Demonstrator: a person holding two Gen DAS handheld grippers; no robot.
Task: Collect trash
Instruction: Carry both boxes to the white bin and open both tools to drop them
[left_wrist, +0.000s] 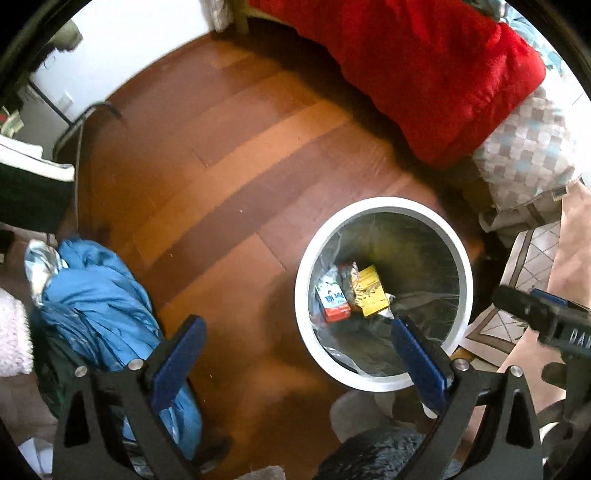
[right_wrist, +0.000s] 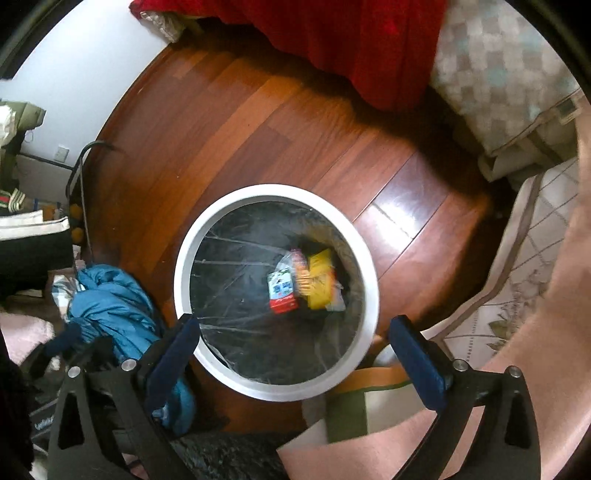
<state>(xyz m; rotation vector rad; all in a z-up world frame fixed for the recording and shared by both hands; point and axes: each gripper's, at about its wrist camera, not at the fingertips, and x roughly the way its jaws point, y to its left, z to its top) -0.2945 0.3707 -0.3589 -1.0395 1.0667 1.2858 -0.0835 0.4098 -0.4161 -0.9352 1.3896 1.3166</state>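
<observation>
The white trash bin (right_wrist: 207, 236) stands on the wooden floor (right_wrist: 258, 122) right below the right claw (right_wrist: 295, 336), whose fingers gape wide with nothing between them. A red-and-white carton (right_wrist: 282, 291) and yellow packet (right_wrist: 321, 280) lie inside. The left claw (left_wrist: 295, 343), also spread and empty, points steeply down just beside the bin's rim.

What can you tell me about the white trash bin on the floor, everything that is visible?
The white trash bin is round, with a smooth plastic-looking rim, and stands upright and open on the wooden floor. A clear plastic liner covers its dark inside. At the bottom lie a red-and-white carton, a yellow packet and a wrapper between them. Nothing grips the bin.
</observation>
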